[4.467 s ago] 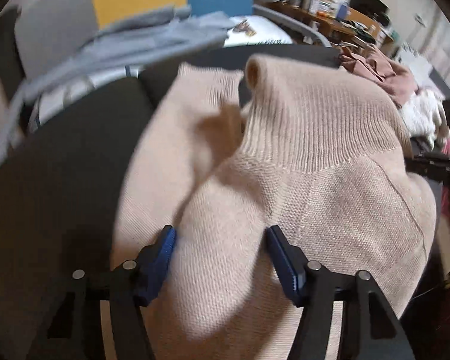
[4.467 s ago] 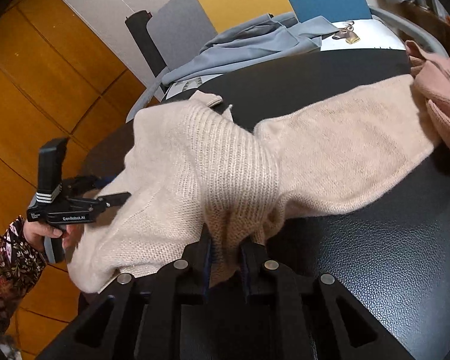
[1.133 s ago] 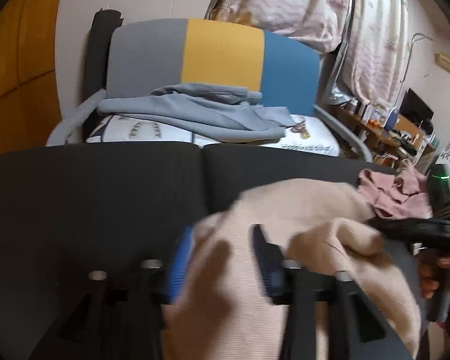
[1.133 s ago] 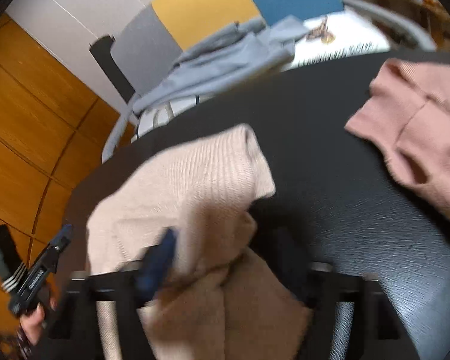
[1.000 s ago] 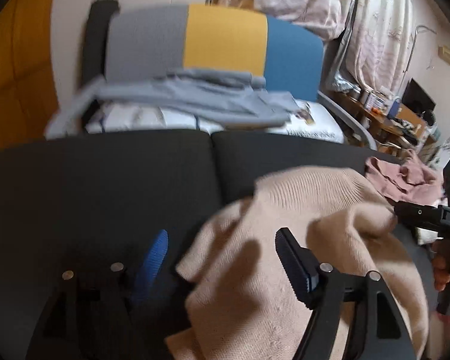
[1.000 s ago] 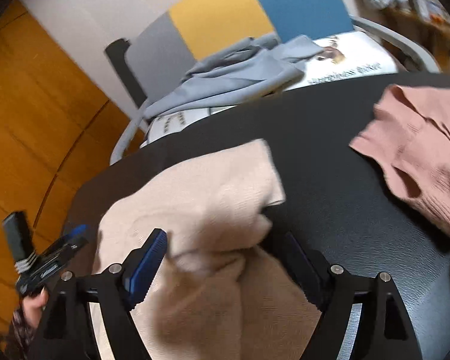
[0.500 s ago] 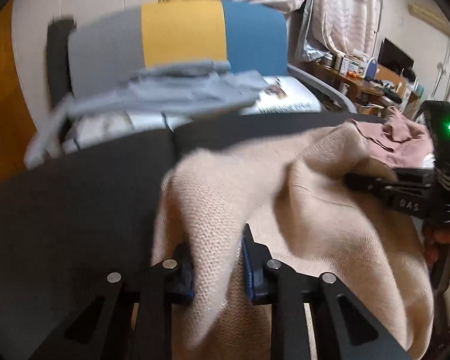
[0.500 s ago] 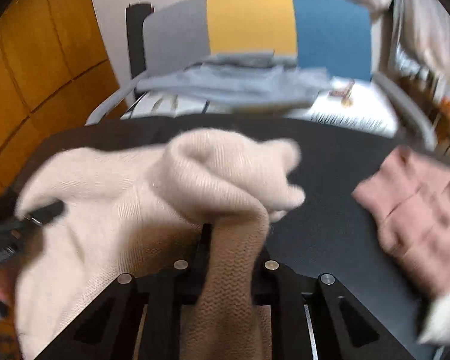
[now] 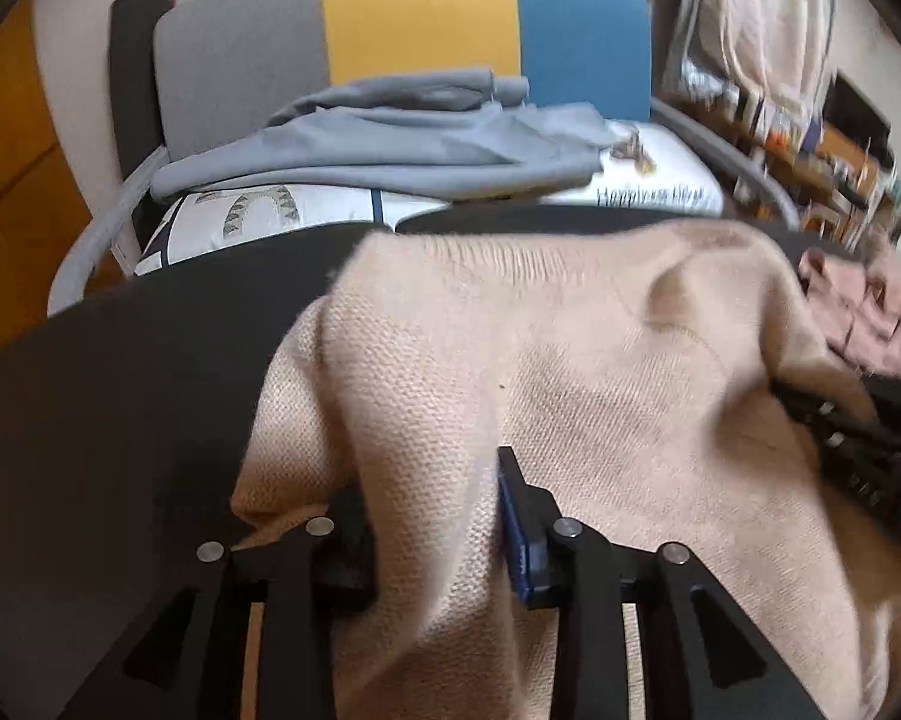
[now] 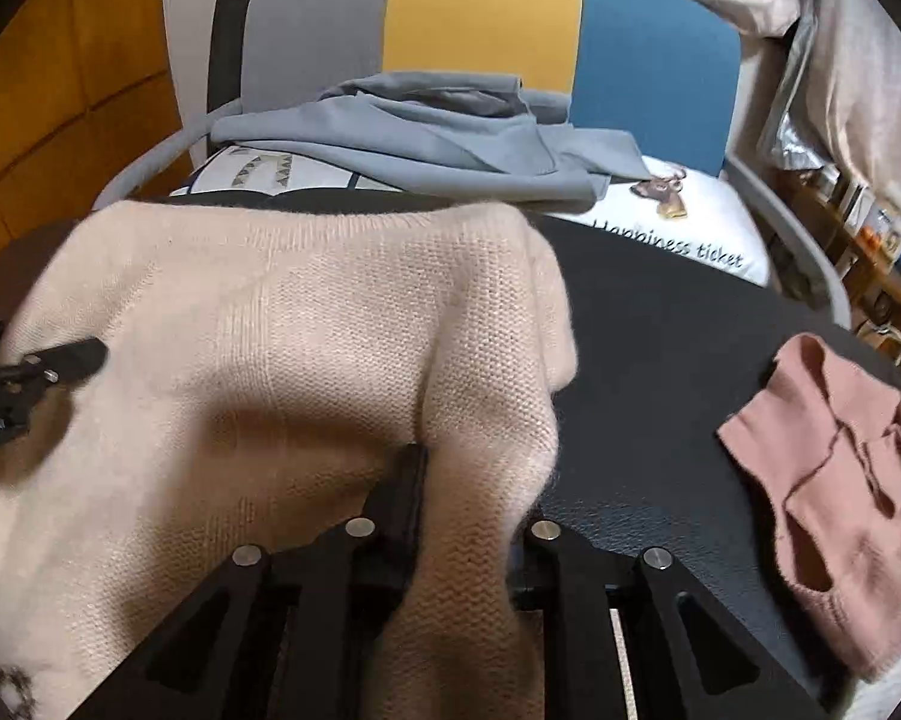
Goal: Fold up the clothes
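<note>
The beige knit sweater (image 10: 306, 348) lies bunched in a loose fold on the black tabletop (image 10: 678, 348) — partly folded, I'd say, not yet squared. The left gripper (image 9: 432, 516) and right gripper (image 10: 468, 516) each pinch a ridge of it, jaws having just eased slightly. A pink garment (image 10: 840, 480) waits near — beyond, a chair (image 10: 480, 18) holds grey clothing (image 10: 426, 138).
</note>
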